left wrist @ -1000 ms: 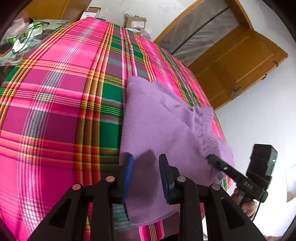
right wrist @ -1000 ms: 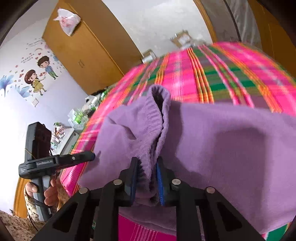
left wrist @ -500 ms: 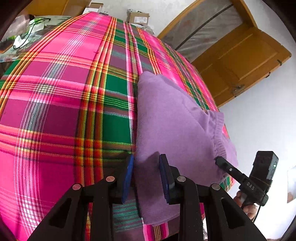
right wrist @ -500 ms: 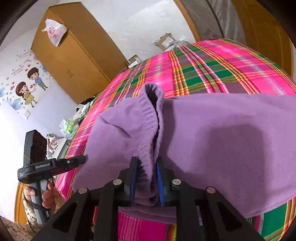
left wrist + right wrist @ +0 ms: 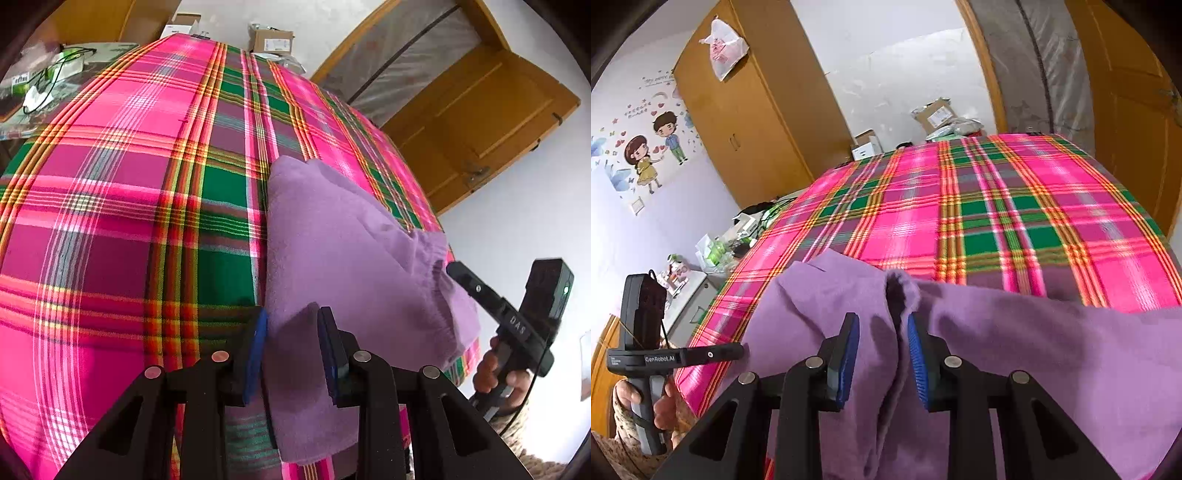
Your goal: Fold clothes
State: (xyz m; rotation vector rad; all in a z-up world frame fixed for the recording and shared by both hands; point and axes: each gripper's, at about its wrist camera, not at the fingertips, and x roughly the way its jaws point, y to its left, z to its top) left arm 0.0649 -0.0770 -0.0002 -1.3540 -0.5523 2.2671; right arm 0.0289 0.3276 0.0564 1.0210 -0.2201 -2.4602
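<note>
Purple folded garment [image 5: 343,258] is lying along the bed's [image 5: 110,221] near edge, under both tongs: left tongs [image 5: 291,350] standing apart astride its corner, right tongs [image 5: 882,354] having just been opening, pads clear of the waistband fold [image 5: 897,295] between them.

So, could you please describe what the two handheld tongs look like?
Both the left tongs and right tongs have black angular arms with silver rivets and blue ribbed pads. Each has a black pistol-grip handle with white lettering, one with a green light, and a thin black cable.

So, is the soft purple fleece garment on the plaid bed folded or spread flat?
Folded: the purple fleece garment lies as a compact doubled bundle, its elastic waistband on top of the layers.
</note>
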